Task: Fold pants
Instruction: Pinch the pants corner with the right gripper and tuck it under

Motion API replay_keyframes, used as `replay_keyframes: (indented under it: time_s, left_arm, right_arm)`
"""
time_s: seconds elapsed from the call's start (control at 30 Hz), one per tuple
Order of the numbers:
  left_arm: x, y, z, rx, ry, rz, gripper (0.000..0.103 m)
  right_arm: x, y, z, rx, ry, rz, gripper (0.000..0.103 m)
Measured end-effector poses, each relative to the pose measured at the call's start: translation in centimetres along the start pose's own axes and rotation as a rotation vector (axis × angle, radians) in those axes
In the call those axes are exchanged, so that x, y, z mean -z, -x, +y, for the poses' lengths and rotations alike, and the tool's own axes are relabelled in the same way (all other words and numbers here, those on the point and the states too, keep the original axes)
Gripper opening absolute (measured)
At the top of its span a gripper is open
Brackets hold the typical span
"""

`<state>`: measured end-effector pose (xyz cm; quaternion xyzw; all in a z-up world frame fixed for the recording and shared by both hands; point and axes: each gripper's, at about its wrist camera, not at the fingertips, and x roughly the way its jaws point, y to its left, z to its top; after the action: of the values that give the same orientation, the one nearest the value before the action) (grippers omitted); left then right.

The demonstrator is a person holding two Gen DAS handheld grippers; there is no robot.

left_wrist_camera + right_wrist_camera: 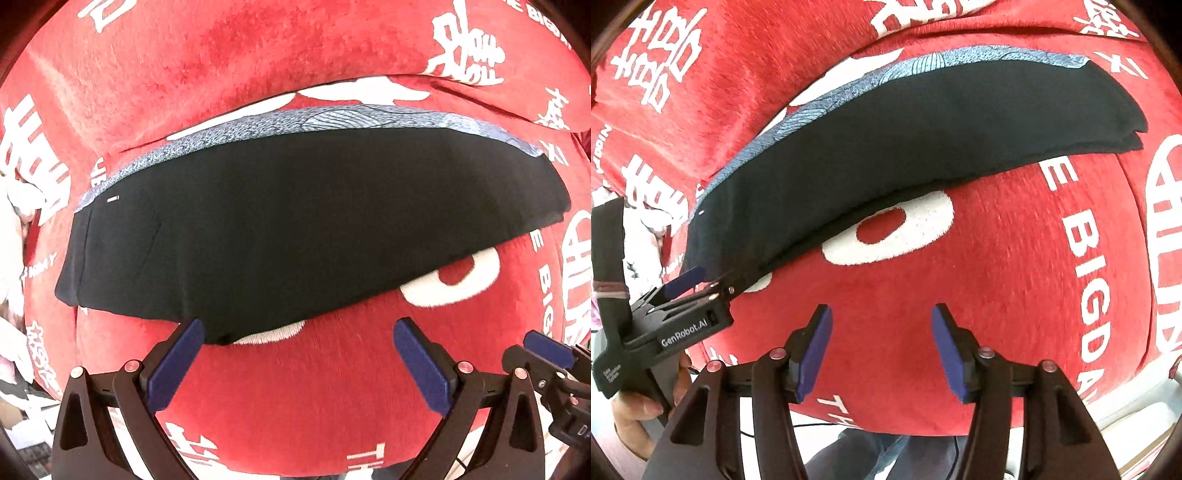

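Black cloth, the pants point(295, 221) lie folded into one long band across a red plush cover point(314, 398) printed with white characters and letters. Along their far edge a strip of blue-grey patterned fabric point(332, 116) shows from underneath.

The left wrist view takes in the whole band from the pocket-seamed left end, marked with a small white tag, to the rounded right end; the near hem sags to a point just beside the left gripper point(299, 363). Its jaws stand wide apart and hold nothing, one blue pad point(177, 363) touching or overlapping the hem; which cannot be told. The right gripper point(546, 349) shows only at the right margin here.

The right wrist view alone shows the layered right end of the pants, two edges stacked, and the person's hand point(635, 410) gripping the left tool's handle. The right gripper point(882, 350) hangs over bare red plush, near the pants but apart, jaws wide open and empty.
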<state>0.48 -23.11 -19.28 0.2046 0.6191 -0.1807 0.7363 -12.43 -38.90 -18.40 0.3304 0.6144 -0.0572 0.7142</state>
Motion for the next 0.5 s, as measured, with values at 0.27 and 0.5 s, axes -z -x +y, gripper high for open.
replay_keyframes:
  time_s: [0.27,0.5]
  left_arm:
    - [0.4,0.4,-2.1,-0.012,-0.035,-0.003,0.103]
    - [-0.2,0.4,-6.3,-0.019,-0.029,0.023,0.103]
  right_arm:
    - [1.1,0.1,-1.1,-0.002,-0.029,-0.013,0.06]
    - [-0.5,1.7,-4.0,0.012,0.007,-0.005,0.06]
